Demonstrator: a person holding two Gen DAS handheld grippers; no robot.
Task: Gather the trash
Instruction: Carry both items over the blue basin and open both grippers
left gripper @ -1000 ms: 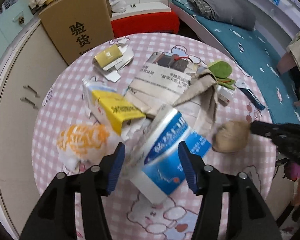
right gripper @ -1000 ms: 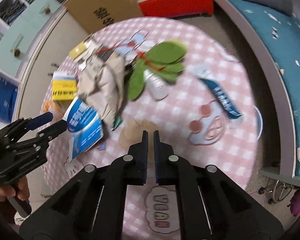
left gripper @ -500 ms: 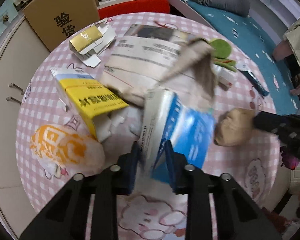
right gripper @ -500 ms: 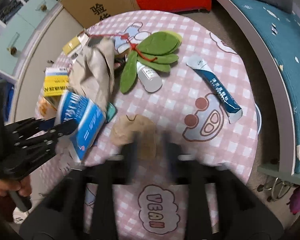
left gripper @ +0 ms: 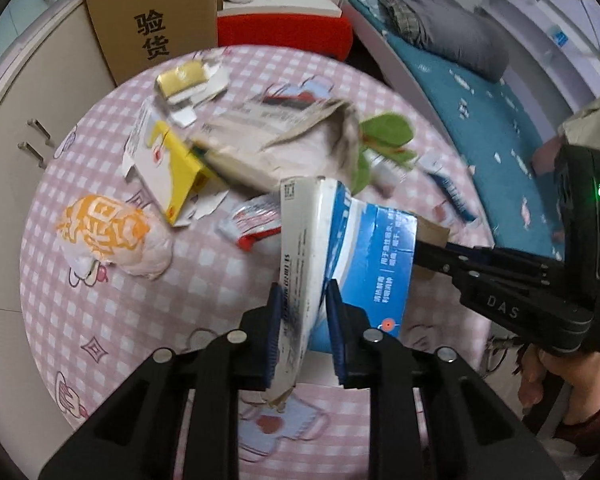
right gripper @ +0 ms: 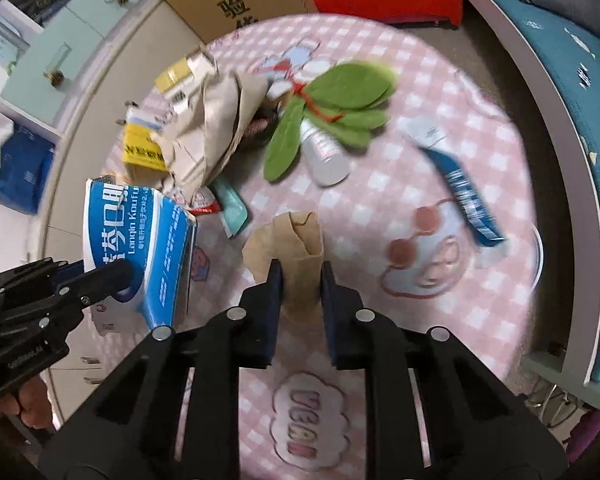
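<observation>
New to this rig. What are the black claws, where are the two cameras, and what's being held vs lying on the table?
There is no robot here: a person holds a two-finger handheld gripper in each hand, and each carries a fisheye camera looking forward along its fingers.

In the left wrist view, the left gripper is clamped on a blue-and-white carton. In the right wrist view, the right gripper is shut on a crumpled brown paper wad.

On the pink checkered table lie a yellow box, an orange-and-white plastic bag, crumpled newspaper, green fabric leaves, a small white bottle and a blue sachet. A cardboard box stands behind the table.
</observation>
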